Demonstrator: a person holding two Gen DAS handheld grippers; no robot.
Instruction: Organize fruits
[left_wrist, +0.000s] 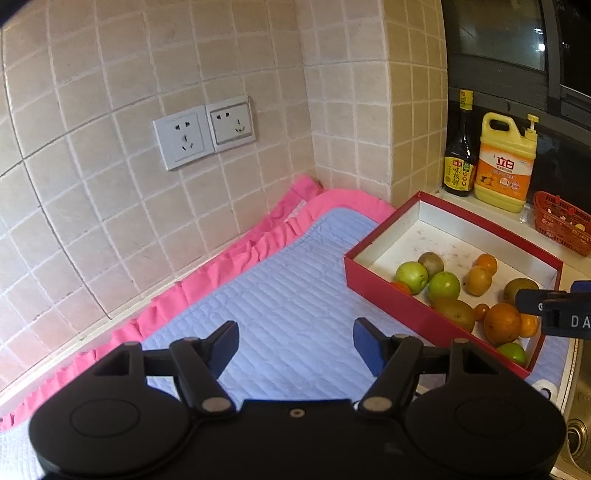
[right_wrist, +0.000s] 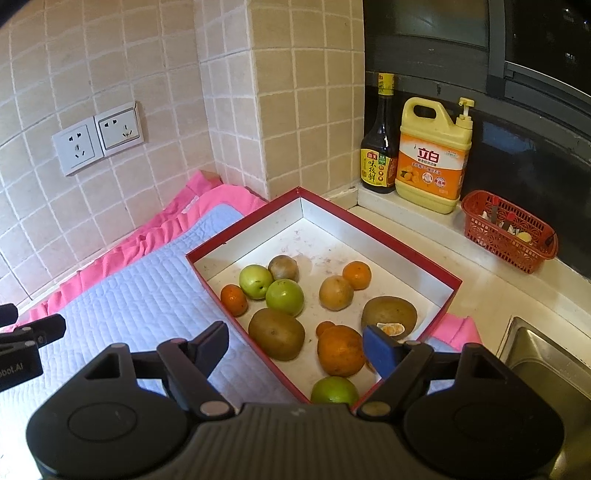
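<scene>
A: Nearest the lens, right gripper (right_wrist: 295, 345), jaws spread, nothing held, hanging over the near corner of the red box (right_wrist: 402, 242). Left gripper (left_wrist: 295, 343) also spread and bare, over the blue quilted mat (left_wrist: 280, 280).

B: Fruit?

A: All in the box, loose and mixed: big orange (right_wrist: 340, 350), large brown fruit (right_wrist: 276, 334), green apples (right_wrist: 284, 297), small oranges (right_wrist: 357, 274), another brown fruit with a sticker (right_wrist: 388, 315). None on the mat.

B: Step?

A: Can't settle it. Fits fruit just gathered into the box, or fruit waiting to be sorted out of it. If a pick comes, the big orange sits closest between the right jaws; round, may roll.

B: Text?

A: Yellow detergent jug (right_wrist: 432, 162) reads 立白. Dark sauce bottle (right_wrist: 380, 147) label reads 味极鲜. Left gripper's body in the right view shows "bot.AI"; "DA" on the right gripper's body in the left view. Fruit sticker illegible.
</scene>
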